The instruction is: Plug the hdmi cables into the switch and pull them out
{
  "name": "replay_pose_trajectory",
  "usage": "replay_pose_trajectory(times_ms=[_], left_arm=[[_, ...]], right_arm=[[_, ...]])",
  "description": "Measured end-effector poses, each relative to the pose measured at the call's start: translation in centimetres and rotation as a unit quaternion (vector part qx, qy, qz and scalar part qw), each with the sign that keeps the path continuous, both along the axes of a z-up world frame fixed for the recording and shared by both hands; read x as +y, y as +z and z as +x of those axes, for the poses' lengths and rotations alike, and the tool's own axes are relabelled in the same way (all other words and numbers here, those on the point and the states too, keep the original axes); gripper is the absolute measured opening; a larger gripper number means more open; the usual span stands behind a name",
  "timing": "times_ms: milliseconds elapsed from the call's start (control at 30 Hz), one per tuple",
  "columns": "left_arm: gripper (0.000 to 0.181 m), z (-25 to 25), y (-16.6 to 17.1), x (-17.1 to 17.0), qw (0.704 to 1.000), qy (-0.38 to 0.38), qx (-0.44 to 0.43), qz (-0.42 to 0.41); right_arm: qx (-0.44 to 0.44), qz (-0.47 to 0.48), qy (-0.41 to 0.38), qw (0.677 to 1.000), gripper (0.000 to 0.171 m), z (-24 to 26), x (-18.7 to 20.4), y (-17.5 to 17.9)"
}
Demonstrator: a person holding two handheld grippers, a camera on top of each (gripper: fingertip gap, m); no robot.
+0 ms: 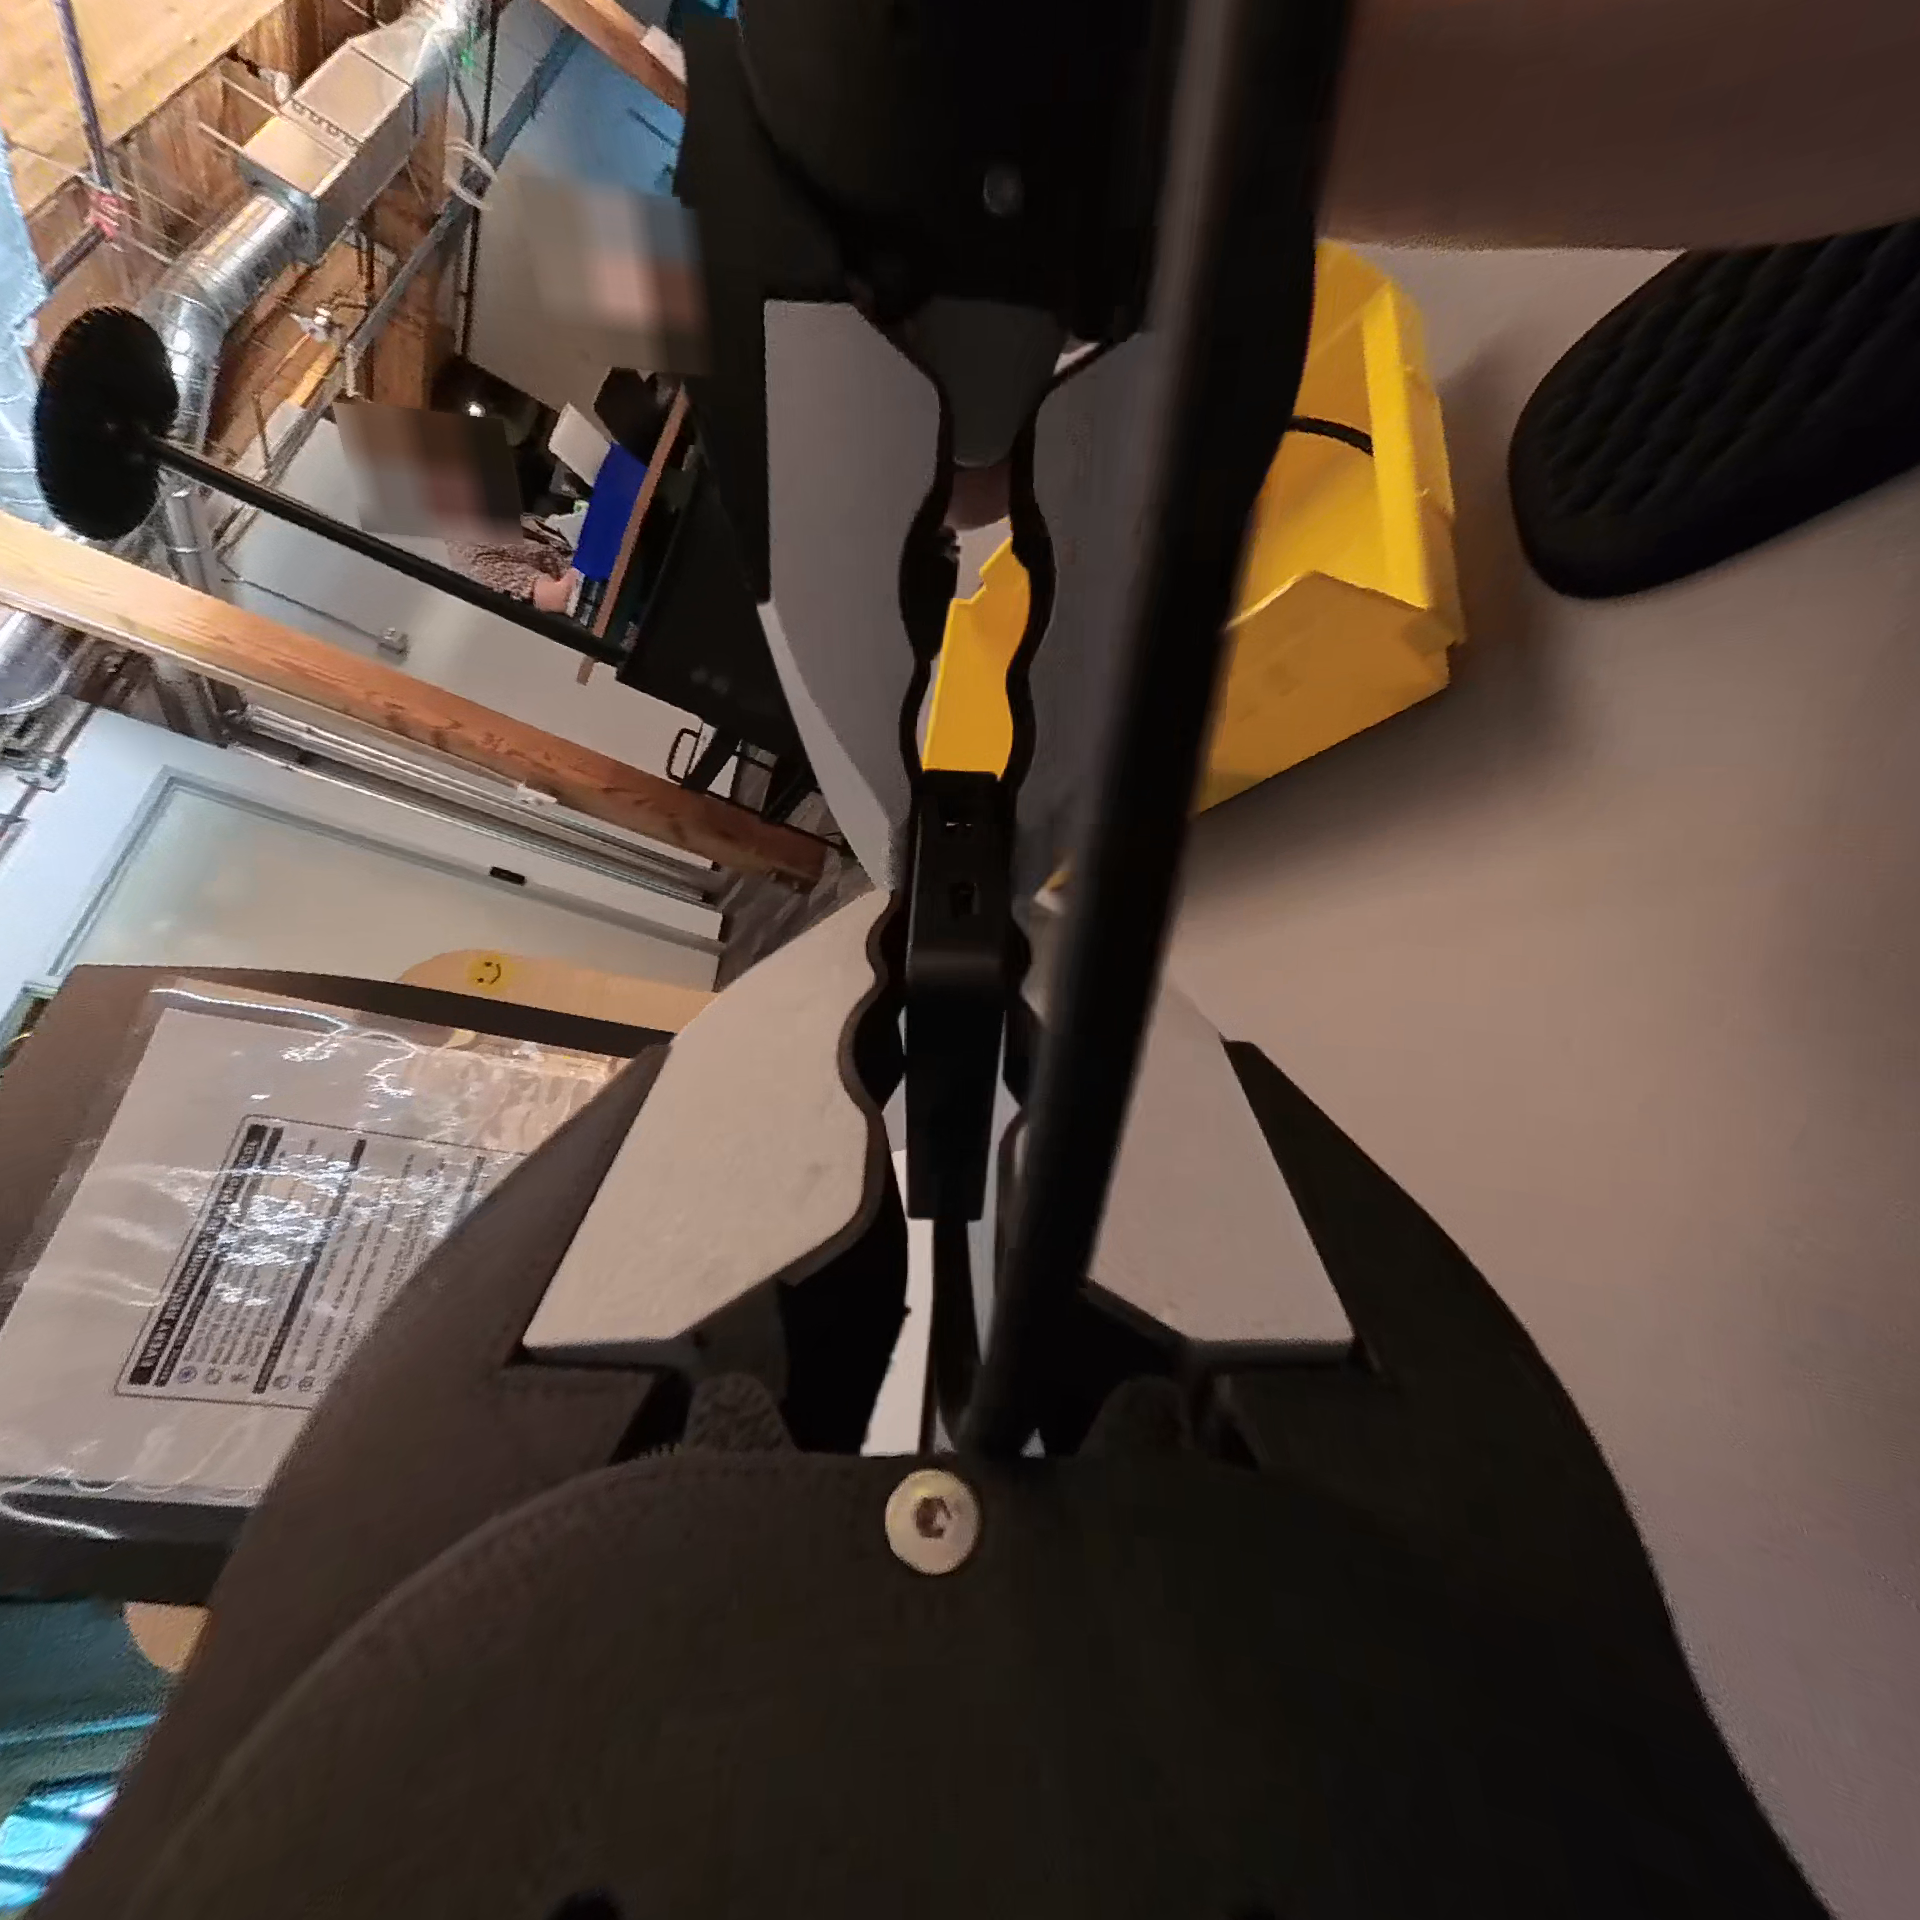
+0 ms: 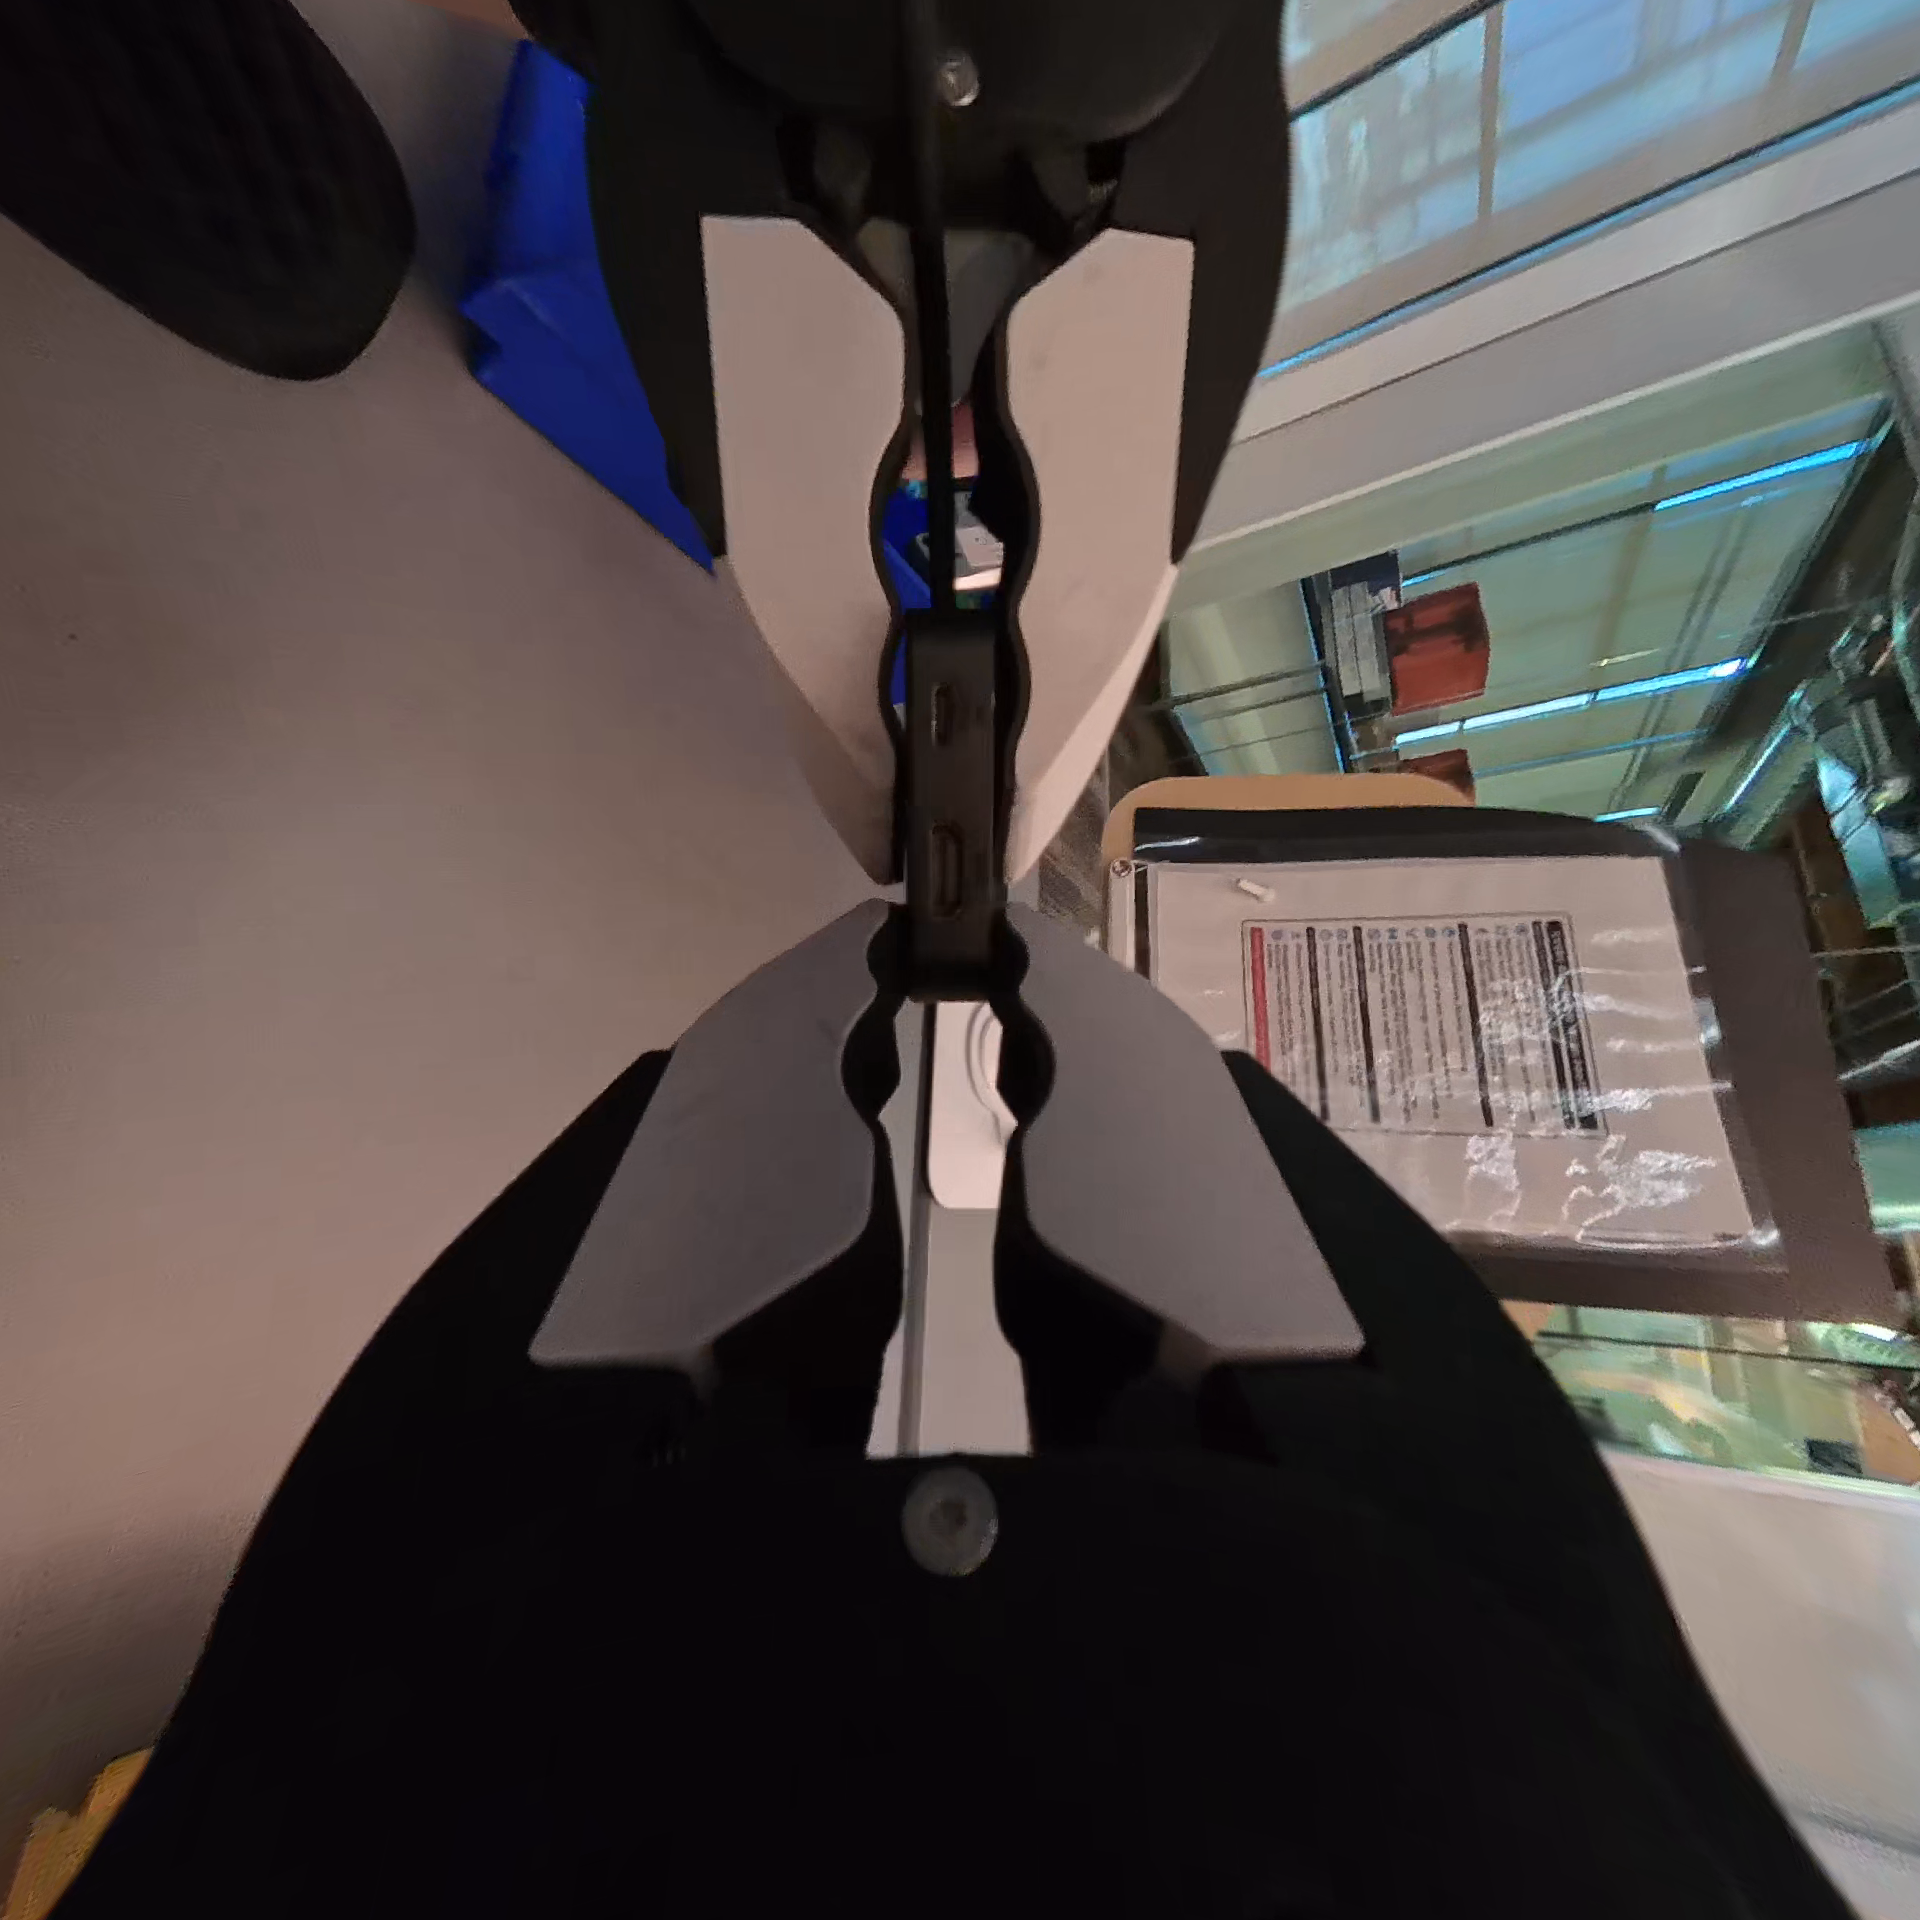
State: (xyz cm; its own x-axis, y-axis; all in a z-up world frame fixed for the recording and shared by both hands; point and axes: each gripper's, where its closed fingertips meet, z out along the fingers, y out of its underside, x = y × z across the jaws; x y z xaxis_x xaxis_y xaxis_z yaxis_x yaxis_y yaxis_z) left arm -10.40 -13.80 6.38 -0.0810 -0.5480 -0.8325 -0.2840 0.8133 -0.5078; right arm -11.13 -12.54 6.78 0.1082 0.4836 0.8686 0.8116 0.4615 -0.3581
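A: Since both pairs of tongs meet nose to nose, what sits between them?

B: The switch (image 1: 956, 997), a slim black box with rounded corners, held edge-on above the grey table (image 1: 1558, 1039). The left tongs (image 1: 951, 935) are clamped along most of its length. The right tongs (image 2: 945, 925) seem to nip only the end nearest them, so I judge both closed on it.

A: Why two holds?

B: My guess is that one steadies the box while the other gets ready to work a plug. A light plastic box would likely twist under a push otherwise.

A: And the cable?

B: A smooth black cable (image 1: 1122, 727) runs past the box, from the base of the left tongs up beyond the far pair. Its end is hidden, so I cannot tell whether a plug is seated. The edge facing the right camera shows two small oval sockets (image 2: 943, 717), both empty.

A: The fingers?

B: The fingers (image 1: 748, 1143) are flat pale plates with wavy inner edges lined in black, which suits thin things. A yellow bin (image 1: 1340, 582) lies behind on one side and a blue bin (image 2: 561, 343) on the other.
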Motion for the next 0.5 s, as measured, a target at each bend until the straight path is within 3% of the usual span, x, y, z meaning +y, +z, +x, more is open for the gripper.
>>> replay_pose_trajectory(times_ms=[233,300,333,400,500], left_arm=[[0.016,-0.7,0.6,1.4,1.0,0.028,-0.012,0.005],[0.013,-0.3,0.4,1.6,0.999,0.038,-0.008,0.022],[0.013,-0.1,0.2,1.4,0.999,0.035,-0.006,0.021],[0.014,0.1,0.3,1.6,0.999,0.046,-0.013,0.026],[0.035,-0.2,2.5,2.9,0.992,0.094,-0.082,0.015]], right_arm=[[0.024,-0.007,-0.019,0.999,0.015,1.5,0.3,0.7],[0.01,0.017,-0.02,1.0,0.025,1.0,0.6,0.5],[0.002,0.023,-0.019,1.0,0.016,0.6,0.6,0.3],[-0.01,0.027,-0.041,0.999,0.015,0.9,1.0,0.3],[0.012,0.037,-0.06,0.997,0.015,3.1,1.2,1.9]])
